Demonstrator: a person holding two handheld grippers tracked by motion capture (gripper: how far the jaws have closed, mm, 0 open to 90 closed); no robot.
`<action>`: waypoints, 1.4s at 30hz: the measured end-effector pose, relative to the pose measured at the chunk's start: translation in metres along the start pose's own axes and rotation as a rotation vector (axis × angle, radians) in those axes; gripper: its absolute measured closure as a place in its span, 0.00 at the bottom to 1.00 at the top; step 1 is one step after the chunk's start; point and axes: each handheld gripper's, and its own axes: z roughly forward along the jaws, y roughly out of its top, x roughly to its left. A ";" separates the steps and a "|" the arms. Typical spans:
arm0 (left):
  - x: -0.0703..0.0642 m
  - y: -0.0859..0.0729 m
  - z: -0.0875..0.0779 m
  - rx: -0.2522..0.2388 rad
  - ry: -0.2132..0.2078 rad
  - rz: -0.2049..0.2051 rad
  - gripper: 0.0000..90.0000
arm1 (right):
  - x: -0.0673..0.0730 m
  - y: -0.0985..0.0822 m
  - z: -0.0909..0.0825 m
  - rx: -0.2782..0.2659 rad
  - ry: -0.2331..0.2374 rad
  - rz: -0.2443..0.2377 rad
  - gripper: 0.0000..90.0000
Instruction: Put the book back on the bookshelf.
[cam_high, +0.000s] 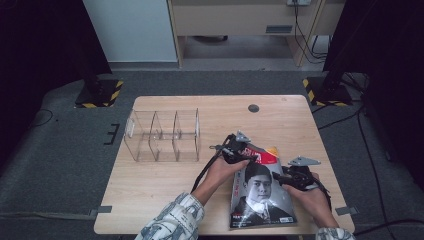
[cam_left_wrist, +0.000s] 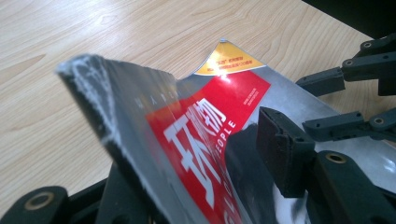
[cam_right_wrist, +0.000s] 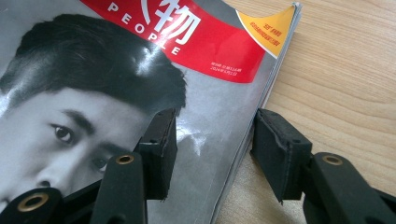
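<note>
The high view takes in the whole pale wood-grain surface (cam_high: 165, 180): a glossy magazine with a grey portrait cover and a red title band (cam_high: 260, 192) lies at its near right, and a clear plastic organiser with three compartments (cam_high: 162, 135) stands well apart toward the far left. Both sleeved forearms come in from below, the left tongs (cam_high: 243, 152) at the magazine's far left corner, the right tongs (cam_high: 290, 176) at its right edge.

The left gripper view shows what the high one cannot: that corner of the cover (cam_left_wrist: 140, 121) is lifted and bowed up off the surface (cam_left_wrist: 46, 93), its scuffed dark edge curling between the jaws. The left tongs (cam_left_wrist: 187, 172) stand apart, one pad to the right over the cover, the other hidden under the raised sheet; whether they press on it I cannot tell.

The right gripper view shows the stacked page edges and an orange corner flash. The right tongs (cam_right_wrist: 212, 149) stand apart astride the magazine's (cam_right_wrist: 140, 93) edge, one matte black pad over the shiny cover, the other over bare wood (cam_right_wrist: 336, 84).
</note>
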 end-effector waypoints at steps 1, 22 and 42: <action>-0.001 0.002 0.002 0.010 0.002 0.006 0.55 | 0.000 0.000 0.000 0.000 0.002 -0.002 0.56; 0.000 0.006 0.005 0.019 0.014 -0.023 0.90 | 0.000 0.000 0.000 -0.005 0.005 0.000 0.54; -0.007 0.017 -0.010 -0.058 0.009 -0.021 0.92 | -0.036 -0.006 -0.013 -0.004 -0.259 0.108 0.30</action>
